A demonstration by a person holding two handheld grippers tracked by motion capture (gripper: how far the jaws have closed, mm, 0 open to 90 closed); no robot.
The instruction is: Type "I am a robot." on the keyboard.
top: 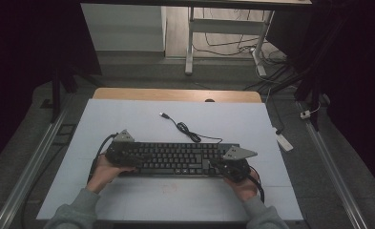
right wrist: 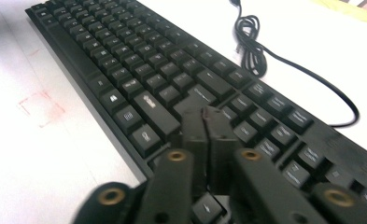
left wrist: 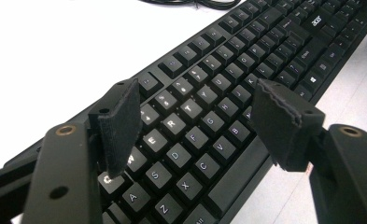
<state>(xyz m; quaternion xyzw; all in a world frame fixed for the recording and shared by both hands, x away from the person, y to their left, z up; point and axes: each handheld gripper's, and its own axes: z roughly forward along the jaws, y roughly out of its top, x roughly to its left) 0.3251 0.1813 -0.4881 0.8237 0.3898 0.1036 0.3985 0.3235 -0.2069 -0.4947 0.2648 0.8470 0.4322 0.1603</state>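
At lower centre, the keyboard (top: 175, 159) lies left-right; left gripper (left wrist: 195, 116) gapes over its letters, right gripper (right wrist: 204, 123) hovers pinched closed over its keys.

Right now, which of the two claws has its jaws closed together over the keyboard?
The right claw: its jaws are pressed together above the right part of the keyboard. The left claw has its jaws wide apart over the letter keys.

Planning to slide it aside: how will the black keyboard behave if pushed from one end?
The keyboard looks long, flat and rigid, so it would probably slide or pivot, not tip. Its loose cable would likely trail floppily behind.
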